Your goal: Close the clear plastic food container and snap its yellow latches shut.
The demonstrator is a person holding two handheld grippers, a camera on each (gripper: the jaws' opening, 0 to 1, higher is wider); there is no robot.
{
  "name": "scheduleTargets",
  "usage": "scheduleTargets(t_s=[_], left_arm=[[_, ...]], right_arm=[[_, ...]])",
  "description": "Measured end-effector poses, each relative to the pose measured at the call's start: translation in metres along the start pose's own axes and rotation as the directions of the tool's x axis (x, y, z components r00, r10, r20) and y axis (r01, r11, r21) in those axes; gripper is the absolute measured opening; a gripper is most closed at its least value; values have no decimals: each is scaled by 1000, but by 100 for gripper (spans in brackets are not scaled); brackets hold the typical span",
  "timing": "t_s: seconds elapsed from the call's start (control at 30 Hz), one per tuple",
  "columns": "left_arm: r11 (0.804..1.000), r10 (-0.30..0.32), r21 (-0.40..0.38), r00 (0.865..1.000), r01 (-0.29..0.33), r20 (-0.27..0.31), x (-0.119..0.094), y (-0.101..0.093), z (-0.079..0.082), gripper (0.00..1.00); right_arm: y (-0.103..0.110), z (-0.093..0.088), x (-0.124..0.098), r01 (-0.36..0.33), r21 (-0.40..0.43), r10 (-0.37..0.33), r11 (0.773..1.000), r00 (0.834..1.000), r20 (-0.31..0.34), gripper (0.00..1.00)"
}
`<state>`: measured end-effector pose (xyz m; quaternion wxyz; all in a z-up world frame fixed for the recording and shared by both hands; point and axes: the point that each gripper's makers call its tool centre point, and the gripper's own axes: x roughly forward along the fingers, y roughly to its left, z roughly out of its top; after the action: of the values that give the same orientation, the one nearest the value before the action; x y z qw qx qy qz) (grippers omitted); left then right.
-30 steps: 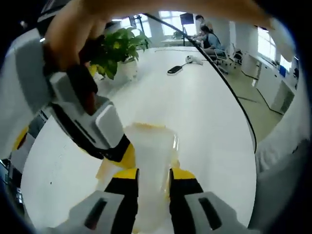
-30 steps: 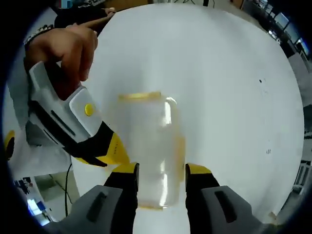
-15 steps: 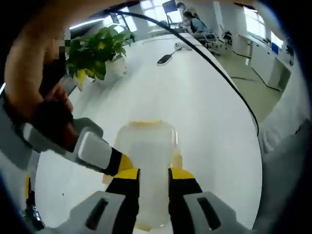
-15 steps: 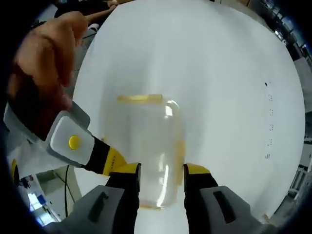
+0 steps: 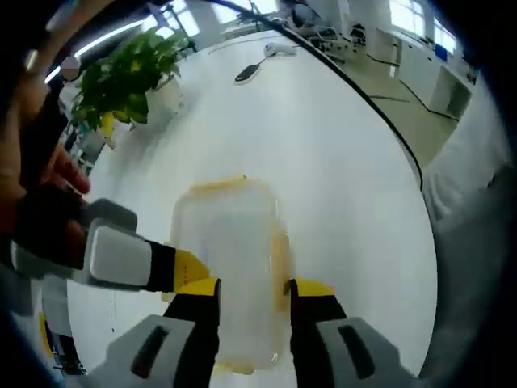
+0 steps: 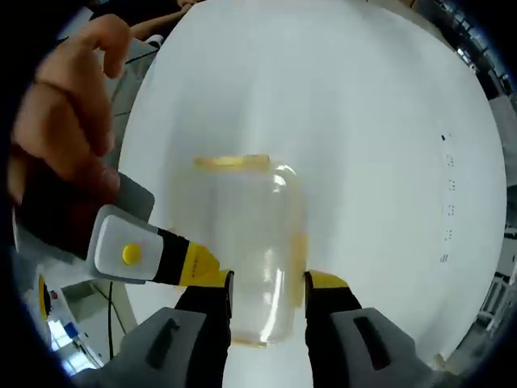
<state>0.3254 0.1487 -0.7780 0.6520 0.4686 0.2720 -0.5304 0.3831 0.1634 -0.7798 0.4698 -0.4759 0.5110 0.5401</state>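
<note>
White bench | clear container lies mid-bench, lid down | my right hand-held gripper and left hand-held gripper straddle it, jaws apart | light, slippery, flexing plastic; I'd press the yellow latches.

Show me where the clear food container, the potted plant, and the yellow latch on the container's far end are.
clear food container (image 6: 246,242), right gripper view, middle of its clear lid.
potted plant (image 5: 121,77), left gripper view, its green leaves.
yellow latch (image 6: 230,162), right gripper view, the yellow strip along the container's far end.
</note>
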Motion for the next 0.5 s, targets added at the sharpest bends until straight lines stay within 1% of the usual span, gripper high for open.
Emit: scheduleTargets(t_s=[0.07,0.27,0.43,0.5], left_arm=[[1000,-1,-26,1000,1,1,-1,1,1,28],[998,5,-57,1000,-4,12,0,0,2,27],[997,-8,-79,1000,10,25,0,0,3,26],[994,0,-109,999,4,37,0,0,4,26]], right_arm=[[1,0,0,2,1,-2,1000,1000,-6,32],[5,-1,1,5,5,-5,1000,1000,-19,32],[6,-1,3,3,11,-3,1000,999,-52,31],[6,-1,3,6,10,-5,1000,998,-65,31]])
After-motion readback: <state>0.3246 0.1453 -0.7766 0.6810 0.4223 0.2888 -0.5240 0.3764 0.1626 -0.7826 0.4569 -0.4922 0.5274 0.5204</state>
